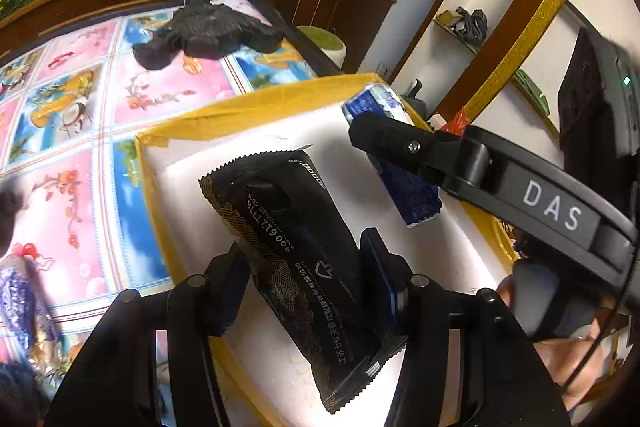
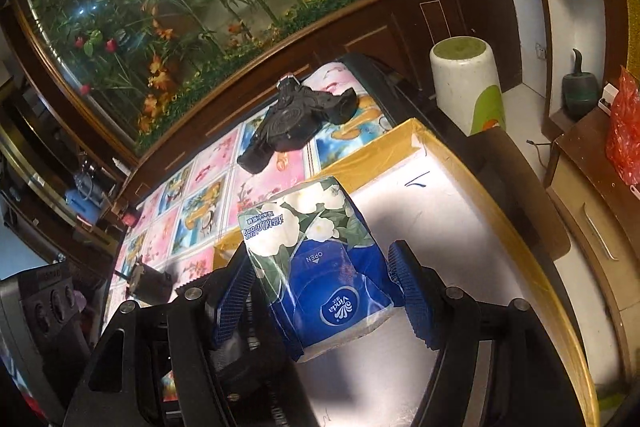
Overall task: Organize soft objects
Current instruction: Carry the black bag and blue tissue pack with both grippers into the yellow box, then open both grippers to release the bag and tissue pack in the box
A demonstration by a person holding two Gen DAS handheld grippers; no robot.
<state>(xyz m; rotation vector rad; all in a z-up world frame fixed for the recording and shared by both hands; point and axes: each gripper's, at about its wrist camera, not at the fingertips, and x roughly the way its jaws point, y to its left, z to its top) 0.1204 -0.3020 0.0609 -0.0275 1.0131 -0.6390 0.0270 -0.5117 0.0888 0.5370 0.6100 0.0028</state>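
Observation:
My left gripper (image 1: 308, 271) is shut on a black packet with gold pattern and white print (image 1: 292, 243), held tilted over a white foam box with a yellow taped rim (image 1: 180, 131). My right gripper (image 2: 324, 289) is shut on a blue and white floral tissue pack (image 2: 316, 239), which hangs above the same box (image 2: 500, 227). In the left wrist view the tissue pack (image 1: 404, 187) shows at the box's far right, with one right-gripper finger (image 1: 384, 139) across it. The box's white floor shows bare under both packs.
The box sits on a floral tablecloth (image 1: 80, 115). A black lumpy object (image 1: 204, 31) (image 2: 296, 119) lies at the cloth's far end. A knitted purple item (image 1: 20, 291) is at the left edge. A small dark packet (image 2: 150, 281) lies on the cloth. A white and green stool (image 2: 468, 87) stands beyond the box.

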